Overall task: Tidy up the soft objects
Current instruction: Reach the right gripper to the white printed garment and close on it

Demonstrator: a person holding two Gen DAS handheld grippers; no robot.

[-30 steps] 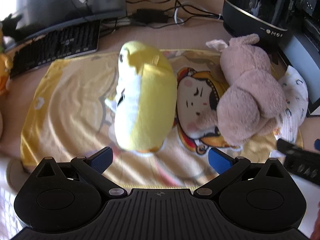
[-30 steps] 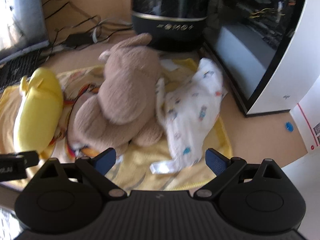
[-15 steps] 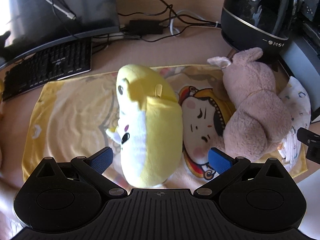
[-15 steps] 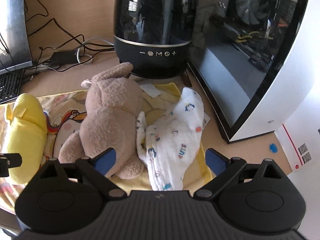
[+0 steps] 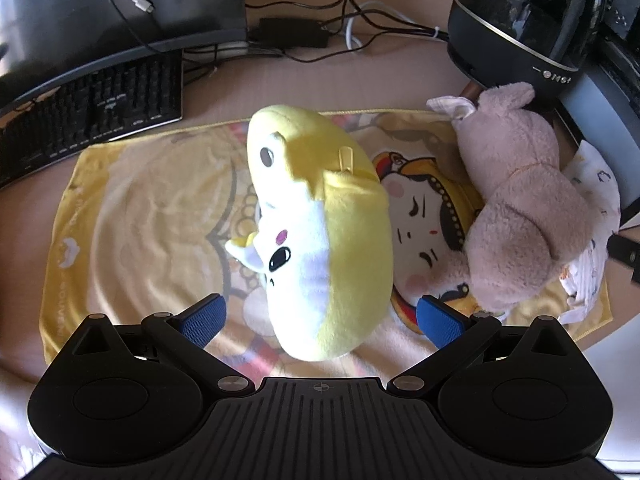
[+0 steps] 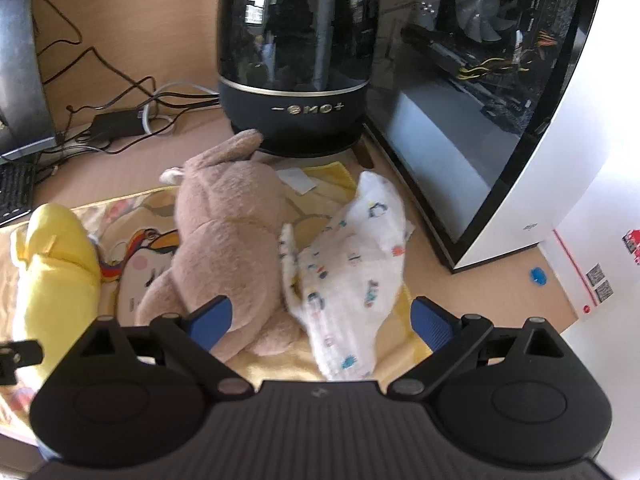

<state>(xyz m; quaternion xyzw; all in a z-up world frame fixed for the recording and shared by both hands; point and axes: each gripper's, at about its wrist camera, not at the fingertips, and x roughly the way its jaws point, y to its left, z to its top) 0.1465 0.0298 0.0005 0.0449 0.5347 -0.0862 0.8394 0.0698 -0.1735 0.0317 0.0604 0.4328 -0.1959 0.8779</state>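
Claws both gape empty: left claw (image 5: 320,318) straddles yellow plush (image 5: 320,240), right claw (image 6: 320,320) over cloth (image 6: 348,272). Risk: shallow pinch slips off plush; cloth snags bear (image 6: 224,240), drags towel (image 5: 140,200).

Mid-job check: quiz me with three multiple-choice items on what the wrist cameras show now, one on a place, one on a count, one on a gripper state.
1. Where does the brown plush lie?
A. between the yellow plush and the white printed cloth
B. on the keyboard
C. on top of the black speaker

2. How many plush toys lie on the yellow blanket?
A. one
B. two
C. four

3. How is the left gripper?
A. shut on the blanket
B. shut on the brown plush
C. open, pads either side of the yellow plush

Answers: 1 A, the right wrist view shows yellow plush, brown plush, cloth in a row; 2 B, only one yellow and one brown; 3 C, the blue pads stand wide apart.
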